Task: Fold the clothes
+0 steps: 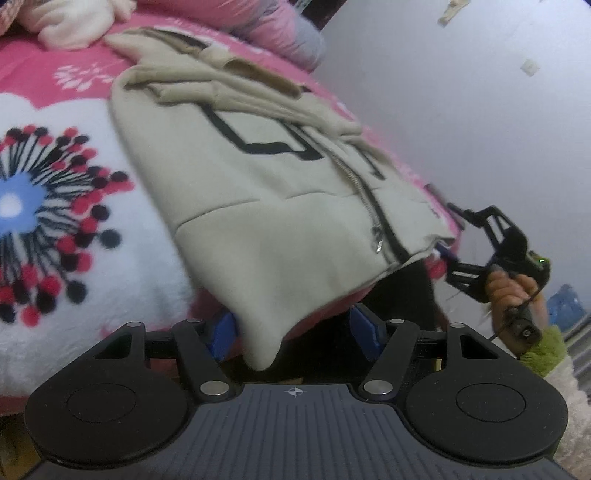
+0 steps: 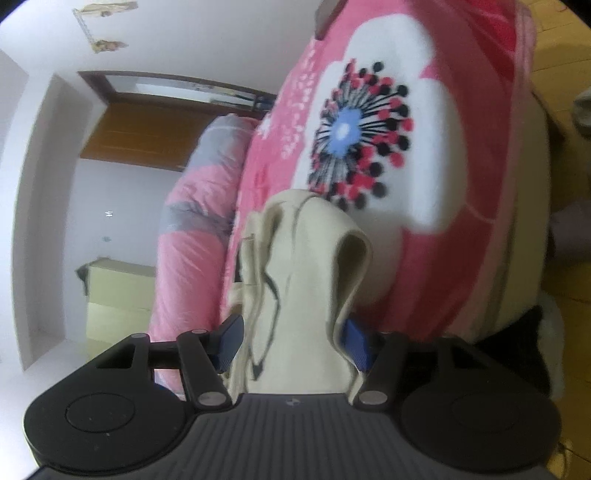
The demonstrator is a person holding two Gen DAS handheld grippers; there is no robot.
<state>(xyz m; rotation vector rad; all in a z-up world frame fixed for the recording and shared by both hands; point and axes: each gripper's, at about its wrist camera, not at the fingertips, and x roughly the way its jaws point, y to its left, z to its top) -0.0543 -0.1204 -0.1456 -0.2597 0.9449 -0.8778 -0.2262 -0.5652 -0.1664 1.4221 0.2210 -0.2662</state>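
Observation:
A beige zip-up jacket [image 1: 258, 177] with black line patterns lies front up on a pink and white flowered blanket [image 1: 55, 184]. Its sleeves are folded in across the chest. My left gripper [image 1: 293, 334] is open at the bed's edge. One hem corner hangs between its blue pads [image 1: 221, 336], against the left one. My right gripper [image 1: 452, 236], held in a hand [image 1: 509, 291], is at the other hem corner. In the right wrist view, bunched jacket fabric [image 2: 306, 277] fills the gap of the right gripper [image 2: 293, 343], whose fingers stand wide apart.
A pink and grey bolster [image 2: 184, 229] lies along the far side of the bed. A pale garment [image 1: 74, 22] sits at the blanket's top. A white wall [image 1: 480, 110], a wooden door [image 2: 147, 136] and a yellow cabinet [image 2: 118, 295] stand beyond the bed.

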